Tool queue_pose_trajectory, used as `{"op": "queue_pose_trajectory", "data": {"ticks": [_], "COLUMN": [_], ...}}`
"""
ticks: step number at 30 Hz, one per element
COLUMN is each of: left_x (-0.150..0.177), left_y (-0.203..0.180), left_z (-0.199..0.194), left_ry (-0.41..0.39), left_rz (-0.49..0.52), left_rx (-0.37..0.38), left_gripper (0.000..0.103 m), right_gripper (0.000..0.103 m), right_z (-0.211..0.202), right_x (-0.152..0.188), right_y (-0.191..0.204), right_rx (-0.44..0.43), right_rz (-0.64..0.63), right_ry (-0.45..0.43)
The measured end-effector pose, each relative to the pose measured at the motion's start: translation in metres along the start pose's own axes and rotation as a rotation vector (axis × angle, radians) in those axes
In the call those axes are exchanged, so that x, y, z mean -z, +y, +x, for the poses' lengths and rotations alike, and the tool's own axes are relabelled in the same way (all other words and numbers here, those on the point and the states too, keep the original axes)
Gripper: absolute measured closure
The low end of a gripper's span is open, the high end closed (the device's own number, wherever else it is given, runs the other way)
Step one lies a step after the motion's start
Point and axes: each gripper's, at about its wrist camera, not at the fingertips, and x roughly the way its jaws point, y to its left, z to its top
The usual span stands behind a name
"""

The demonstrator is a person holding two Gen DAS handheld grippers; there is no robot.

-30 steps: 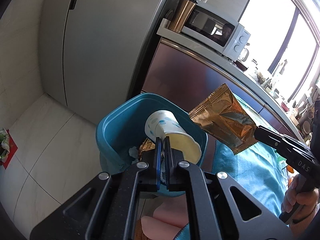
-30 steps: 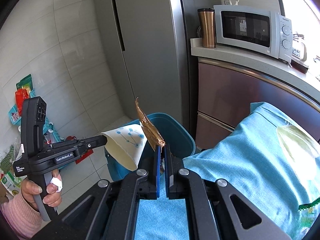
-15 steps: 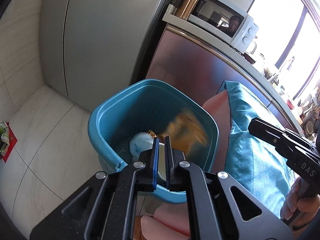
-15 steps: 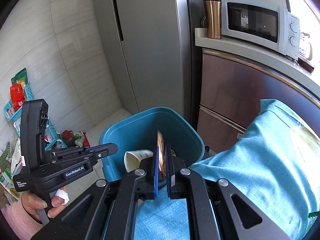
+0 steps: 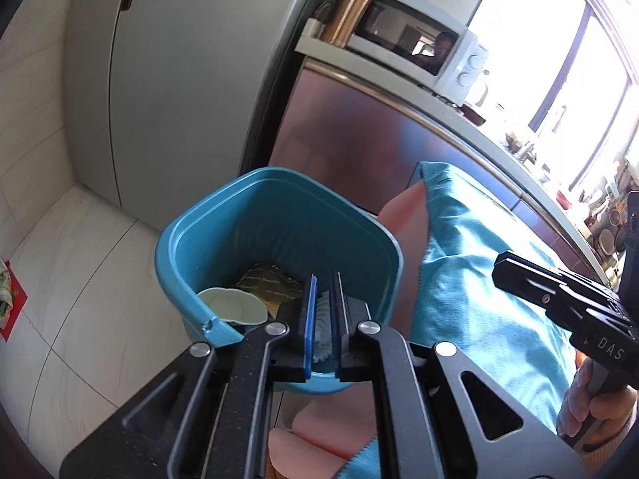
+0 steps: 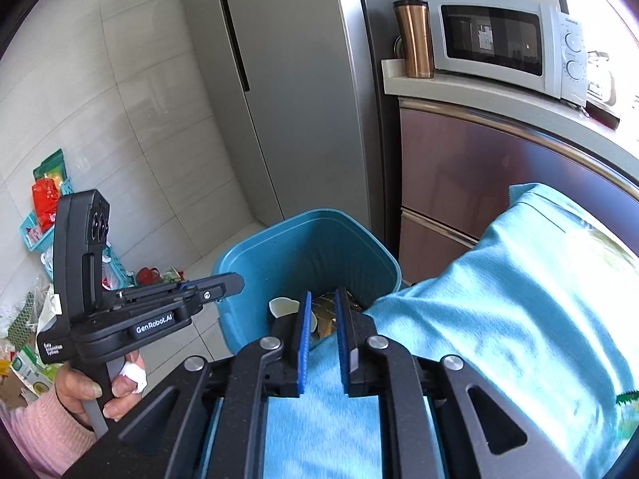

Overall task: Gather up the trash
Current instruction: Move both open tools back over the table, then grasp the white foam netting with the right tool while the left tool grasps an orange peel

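Two black handheld grippers with blue finger pads, gripped by a person in pink sleeves.

The left gripper [image 5: 323, 319] and right gripper [image 6: 321, 331] have matte black angular arms, round silver screws, white lettering; a fuzzy pink sleeve [image 6: 44, 435] covers one wrist, white tape wraps one finger.

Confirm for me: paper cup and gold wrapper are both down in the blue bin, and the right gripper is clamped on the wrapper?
Not quite. The right gripper holds nothing; its jaws have just been opening. The right wrist view shows it. The paper cup and gold wrapper do lie in the blue bin.
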Motion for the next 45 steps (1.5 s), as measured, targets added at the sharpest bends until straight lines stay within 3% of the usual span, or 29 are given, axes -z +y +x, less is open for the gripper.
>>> {"op": "queue_pose_trajectory", "data": {"ticks": [3,13,27,31,34,38,40,45], "left_x": [-0.001,0.013,0.074,0.095,0.111,0.124,0.127,0.132], "left_y": [-0.017,-0.105,-0.247,-0.290,-0.320,-0.345,-0.354,-0.374], "left_z": [-0.011,-0.028,-0.013,-0.006,0.000,0.013,0.020,0.035], "left_ry": [-0.026,-0.032,0.106,0.168,0.205,0.257,0.282,0.317], "left_rz": [0.040,0.222,0.454,0.522,0.574,0.598,0.605,0.637], "left_rx": [0.034,0.202,0.450,0.538,0.562,0.586,0.591,0.573], "left_gripper": [0.081,0.072,0.067,0.065,0.065,0.062,0.061,0.060], "right_gripper": [0.085,0.077,0.071,0.060,0.058,0.039,0.034,0.032], "right_z": [-0.019,-0.101,-0.201,-0.226,-0.243,-0.256,-0.258,-0.252], "right_x": [0.006,0.046,0.137,0.162,0.178,0.192,0.198,0.208], "right_y": [-0.002,-0.045,-0.140,-0.173,-0.197,-0.221,-0.233,-0.253], "right_rx": [-0.005,0.068,0.369,0.465,0.519,0.590,0.612,0.597], "right_rz": [0.000,0.107,0.368,0.451,0.519,0.567,0.591,0.635], "right_ry": [-0.024,-0.123,-0.189,-0.206,-0.219,-0.217,-0.202,-0.157]}}
